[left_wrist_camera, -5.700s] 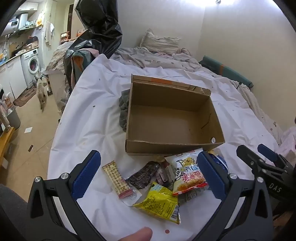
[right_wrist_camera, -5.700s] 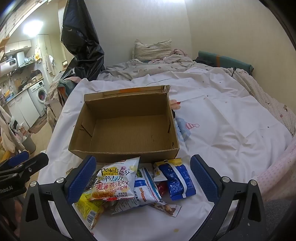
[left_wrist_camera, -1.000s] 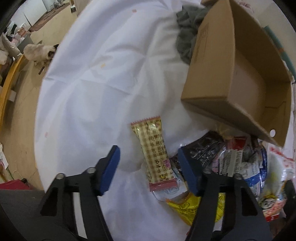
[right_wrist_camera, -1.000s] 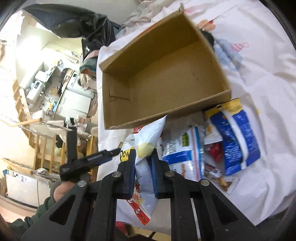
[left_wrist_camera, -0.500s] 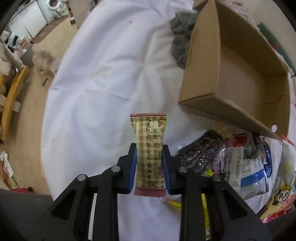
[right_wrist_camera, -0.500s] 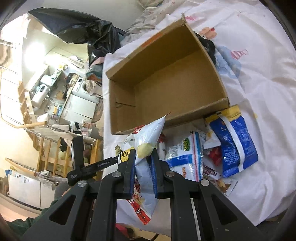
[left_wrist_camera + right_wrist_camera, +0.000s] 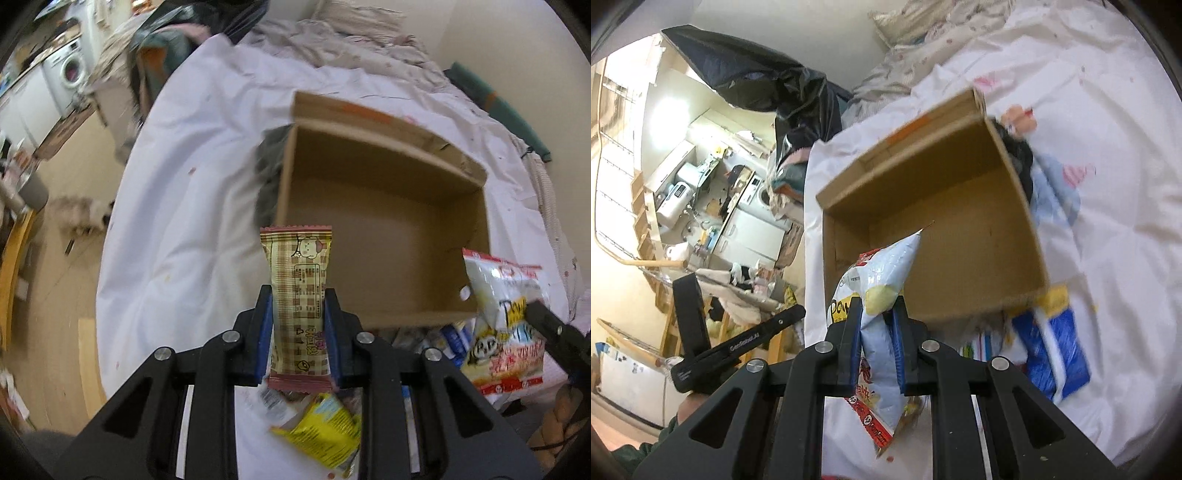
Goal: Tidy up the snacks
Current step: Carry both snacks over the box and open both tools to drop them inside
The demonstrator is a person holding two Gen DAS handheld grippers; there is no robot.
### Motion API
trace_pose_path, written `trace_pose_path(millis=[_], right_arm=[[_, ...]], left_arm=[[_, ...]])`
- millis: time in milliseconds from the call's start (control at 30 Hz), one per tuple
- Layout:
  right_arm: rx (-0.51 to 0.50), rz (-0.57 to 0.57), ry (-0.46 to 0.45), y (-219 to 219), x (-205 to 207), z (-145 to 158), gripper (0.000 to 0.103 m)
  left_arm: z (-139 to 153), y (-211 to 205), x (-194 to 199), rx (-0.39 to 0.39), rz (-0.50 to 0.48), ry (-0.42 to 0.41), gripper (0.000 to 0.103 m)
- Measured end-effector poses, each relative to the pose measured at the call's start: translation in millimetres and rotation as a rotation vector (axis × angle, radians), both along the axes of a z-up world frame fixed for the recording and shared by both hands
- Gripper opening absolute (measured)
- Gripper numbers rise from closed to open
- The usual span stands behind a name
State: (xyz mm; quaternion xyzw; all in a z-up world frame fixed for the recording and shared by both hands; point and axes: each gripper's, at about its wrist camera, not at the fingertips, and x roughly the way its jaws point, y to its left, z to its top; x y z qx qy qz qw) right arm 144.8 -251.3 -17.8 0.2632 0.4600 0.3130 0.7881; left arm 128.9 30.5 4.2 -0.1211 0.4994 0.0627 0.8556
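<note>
My left gripper (image 7: 298, 295) is shut on a plaid yellow-and-brown snack bar (image 7: 297, 291), held upright above the bed in front of the open cardboard box (image 7: 384, 236). My right gripper (image 7: 876, 306) is shut on a white chip bag (image 7: 882, 295), lifted near the box's (image 7: 934, 236) front wall. The same chip bag (image 7: 502, 321) shows at the right of the left wrist view. The box is empty. A yellow packet (image 7: 321, 435) and other snacks lie on the white sheet below.
A blue snack bag (image 7: 1052, 347) and more packets lie by the box's front wall. Dark cloth (image 7: 269, 177) sits against the box's left side. The bed's edge drops to a wooden floor (image 7: 55, 258) at the left. A black bag (image 7: 757, 81) hangs behind.
The left gripper closed on the plaid snack bar and lifted it off the sheet toward the box. The right gripper rose a little with the chip bag.
</note>
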Motion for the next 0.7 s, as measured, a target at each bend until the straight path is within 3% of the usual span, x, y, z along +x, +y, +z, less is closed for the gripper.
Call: trace_pose_path(millis=[300, 467, 567, 700], right_arm=[[-0.045, -0.067, -0.074, 0, 60, 14, 0.016], [-0.079, -0.065, -0.075, 10, 77, -8, 0.015], [-0.095, -0.062, -0.048, 12, 81, -25, 0.016], [-0.124, -0.060, -0.026, 16, 90, -37, 0.016]], left_arm=[[-11, -14, 49, 0.035, -0.047, -0.045, 0.022], [-27, -20, 62, 0.055, -0.068, -0.069, 0.022], [-38, -24, 65, 0.124, -0.077, -0.091, 0.022], [-52, -20, 72, 0.083, -0.075, -0.063, 0.022]])
